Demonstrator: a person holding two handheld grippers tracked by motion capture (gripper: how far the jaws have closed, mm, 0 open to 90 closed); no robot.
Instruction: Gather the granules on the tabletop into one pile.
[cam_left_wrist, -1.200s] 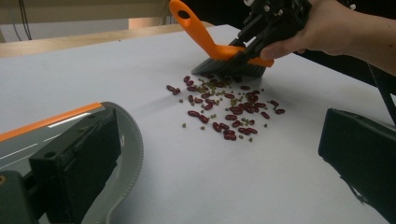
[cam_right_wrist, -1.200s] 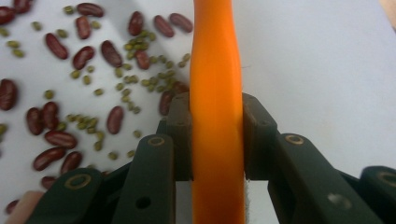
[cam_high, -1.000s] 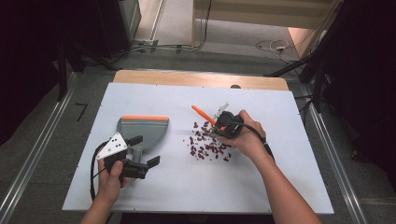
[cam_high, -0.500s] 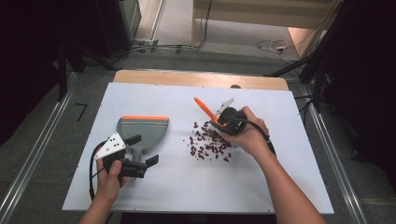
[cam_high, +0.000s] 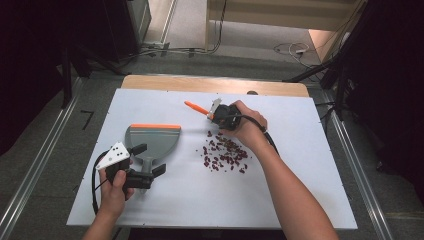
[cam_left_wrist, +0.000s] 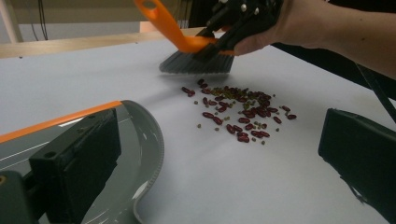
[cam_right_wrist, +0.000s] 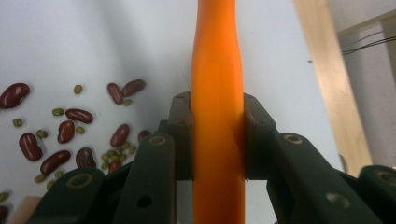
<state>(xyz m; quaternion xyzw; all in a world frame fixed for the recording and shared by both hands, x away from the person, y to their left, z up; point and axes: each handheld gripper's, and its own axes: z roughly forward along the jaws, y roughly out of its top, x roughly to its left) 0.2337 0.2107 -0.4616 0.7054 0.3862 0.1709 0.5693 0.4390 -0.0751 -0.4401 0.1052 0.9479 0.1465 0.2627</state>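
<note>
Landmark: the scatter of beans (cam_high: 224, 152) on the white table (cam_high: 310, 150), dark red kidney-shaped ones mixed with small green ones

Nearest the person, left of the beans and well apart from them: left hand (cam_high: 114, 187) holding the left gripper (cam_high: 150, 159). Its jaws stand wide to either side of the dustpan handle (cam_high: 146, 164); in the left gripper view one black jaw sits over the pan, the other is out over bare table with a broad gap between, pads not pressing on anything, so it reads as open

Dustpan (cam_high: 152, 139): grey, lying flat on the table left of the beans, orange strip along its far lip, curved grey rim nearest the beans but not touching them

Beans themselves: loose patch, none in the pan; a few strays on the side towards the brush

Just beyond the beans: right hand (cam_high: 246, 127) with the right gripper (cam_high: 216, 114). In the right gripper view its two jaws are clamped on both sides of the orange brush handle (cam_right_wrist: 217, 93), pads tight on it, a firm grip

Brush (cam_left_wrist: 196, 58): grey bristles hang just at the far edge of the beans, orange handle slanting up and away from them towards the table's far wooden edge (cam_high: 215, 84); whether the bristle tips touch the table, cannot tell
</note>
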